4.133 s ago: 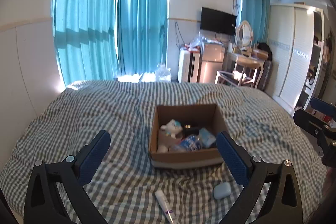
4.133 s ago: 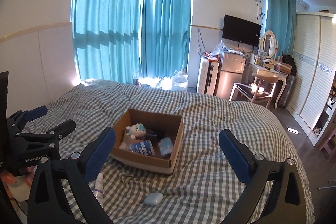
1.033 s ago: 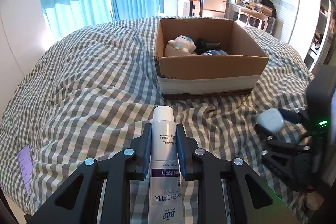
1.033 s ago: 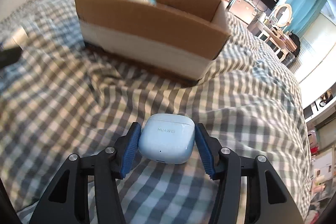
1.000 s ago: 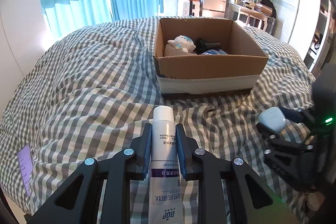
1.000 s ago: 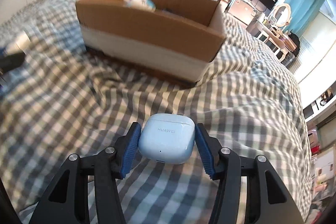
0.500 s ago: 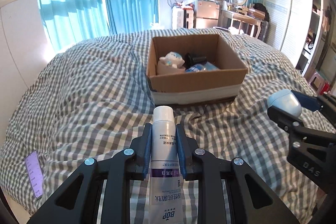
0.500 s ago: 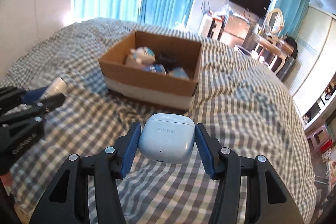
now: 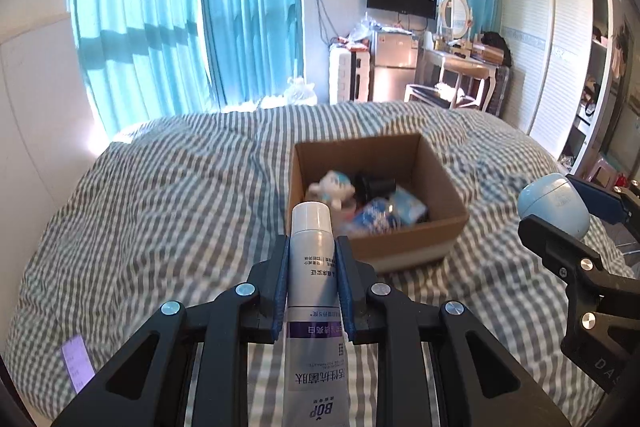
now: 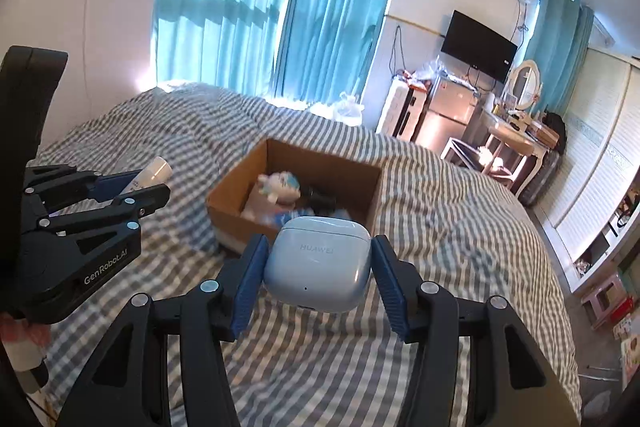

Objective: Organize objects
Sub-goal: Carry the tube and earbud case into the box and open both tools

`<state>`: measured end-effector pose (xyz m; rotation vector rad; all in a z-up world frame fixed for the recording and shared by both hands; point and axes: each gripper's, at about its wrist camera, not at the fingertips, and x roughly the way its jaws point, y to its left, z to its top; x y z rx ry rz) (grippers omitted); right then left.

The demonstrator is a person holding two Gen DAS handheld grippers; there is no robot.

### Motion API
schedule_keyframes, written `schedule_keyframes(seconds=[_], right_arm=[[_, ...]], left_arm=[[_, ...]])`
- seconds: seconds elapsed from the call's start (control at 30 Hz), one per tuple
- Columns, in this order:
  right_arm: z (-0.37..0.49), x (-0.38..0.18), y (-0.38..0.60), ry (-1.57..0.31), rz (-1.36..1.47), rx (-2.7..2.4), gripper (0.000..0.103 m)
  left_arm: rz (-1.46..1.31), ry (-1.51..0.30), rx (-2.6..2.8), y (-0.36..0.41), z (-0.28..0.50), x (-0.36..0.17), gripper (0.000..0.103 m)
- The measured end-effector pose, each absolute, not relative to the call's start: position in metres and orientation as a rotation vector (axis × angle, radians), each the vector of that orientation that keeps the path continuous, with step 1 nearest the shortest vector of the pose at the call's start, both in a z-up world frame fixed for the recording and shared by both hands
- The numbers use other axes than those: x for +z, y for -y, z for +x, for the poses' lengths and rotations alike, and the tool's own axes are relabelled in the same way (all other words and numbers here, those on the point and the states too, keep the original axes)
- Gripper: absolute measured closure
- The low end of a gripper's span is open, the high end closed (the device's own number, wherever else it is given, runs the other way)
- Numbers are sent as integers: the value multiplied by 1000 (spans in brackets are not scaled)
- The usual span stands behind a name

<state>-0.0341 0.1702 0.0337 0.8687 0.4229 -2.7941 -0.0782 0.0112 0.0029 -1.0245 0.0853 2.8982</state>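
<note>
Broad gingham-covered bed (image 9: 168,211), with bare quilt all round the cardboard box (image 9: 408,247) near its middle, sloping off toward the curtained window at the far edge. Box open-topped, its near wall facing both grippers; inside, a white and blue plush toy (image 9: 332,187), a dark item and blue packets, all blurred. Left gripper (image 9: 311,259) closed tight on a white tube (image 9: 314,267), cap forward, level with the box's near left corner and held above the quilt. Right gripper (image 10: 316,263) closed on a pale blue earbud case (image 10: 318,263), pads (image 10: 250,287) pressing its sides, lifted clear of the bed just short of the box. Tube's lower end cut off by the frame. Small purple slip (image 9: 77,367) at the bed's near left edge, print unreadable.
</note>
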Motion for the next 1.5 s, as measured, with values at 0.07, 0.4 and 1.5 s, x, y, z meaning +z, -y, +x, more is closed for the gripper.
schedule_keyframes(seconds=[0.07,0.4,1.5], right_arm=[[-46,41,-171,-411,860,-2799,50],[-137,66,-174,-392,855,-2815,50],[-338,-73,-185,-259,1182,-2709,50]], left_arm=[[-1008,-99,2898,-12,-91,11,81],[-989,-97,2867,-18,-164,28,81],[-1298,-68,2603,-50,-328,-96,81]])
